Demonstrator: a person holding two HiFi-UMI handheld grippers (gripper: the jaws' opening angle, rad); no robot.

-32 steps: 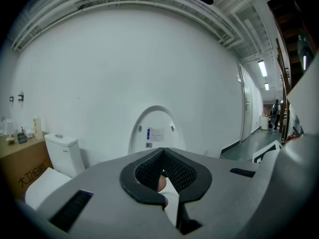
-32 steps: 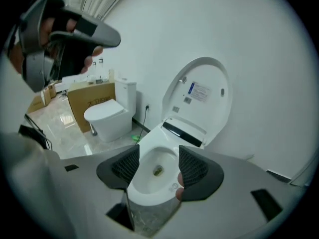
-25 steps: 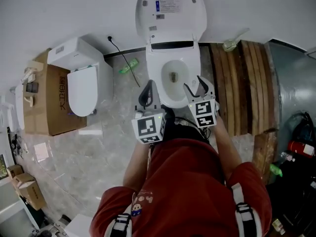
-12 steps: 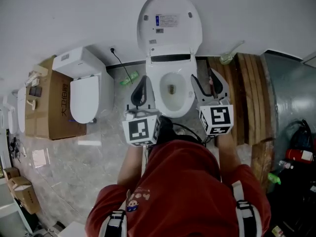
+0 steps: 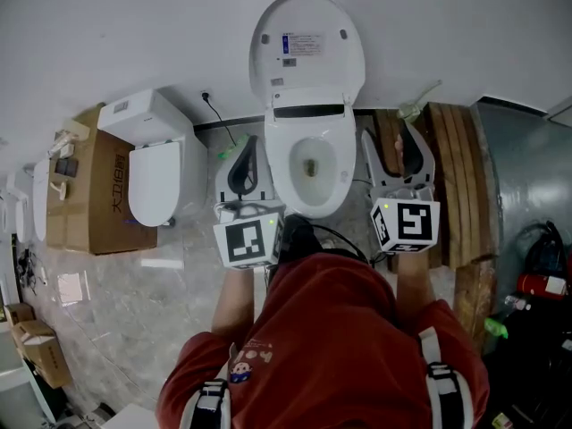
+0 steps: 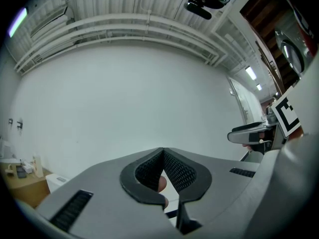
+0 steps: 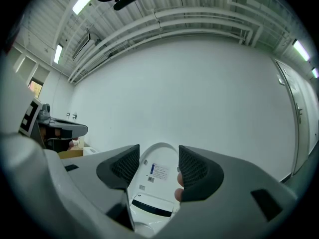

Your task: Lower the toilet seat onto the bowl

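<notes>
The white toilet stands against the wall. Its lid, with a printed label on its underside, is raised upright, and the bowl lies open below it. I cannot tell whether the seat ring is up with the lid. My left gripper hangs just left of the bowl, its jaws meeting at the tips with nothing between them. My right gripper is just right of the bowl and stands open. The raised lid shows through its gap. Neither gripper touches the toilet.
A second white toilet stands to the left beside a cardboard box. Wooden planks lie right of the bowl. A black cable runs down from a wall socket. A red canister sits at far right.
Both grippers have moved apart, from the bowl's front rim out to its two sides: the left one leftward, the right one rightward. The lid stays upright.
</notes>
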